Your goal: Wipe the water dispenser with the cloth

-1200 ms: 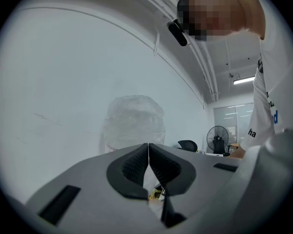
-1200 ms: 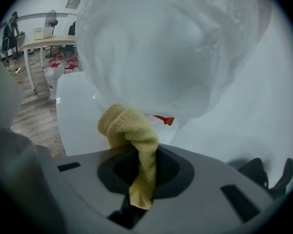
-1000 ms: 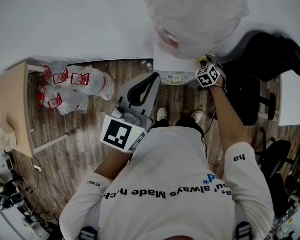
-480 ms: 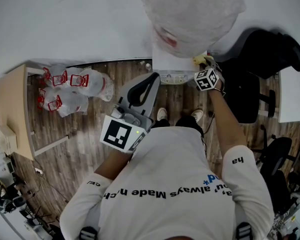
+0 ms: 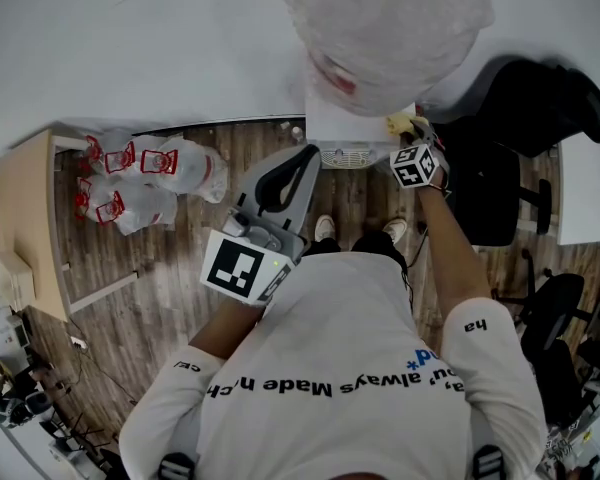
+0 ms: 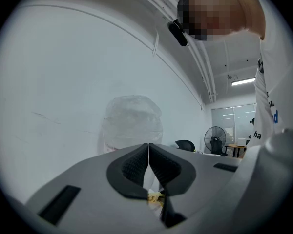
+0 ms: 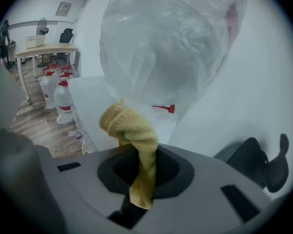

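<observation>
The white water dispenser [image 5: 352,120] stands against the wall, topped by a big plastic-wrapped bottle [image 5: 385,28]. My right gripper [image 5: 408,140] is shut on a yellow cloth [image 7: 132,135], whose bunched end lies against the dispenser's top right corner [image 7: 95,111] under the bottle [image 7: 166,43]. In the head view the cloth [image 5: 400,123] peeks out beside the marker cube. My left gripper [image 5: 298,163] hangs in front of the dispenser, jaws shut with nothing between them. In the left gripper view that gripper [image 6: 148,152] points at the wall with the bottle [image 6: 133,123] behind it.
Spare water bottles [image 5: 145,173] with red caps sit on the wooden floor at the left, next to a light wooden table [image 5: 25,218]. A black office chair [image 5: 525,143] stands right of the dispenser. A white desk edge [image 5: 585,198] is at the far right.
The right gripper with the cloth has shifted slightly along the dispenser's top right corner. The left gripper has stayed put.
</observation>
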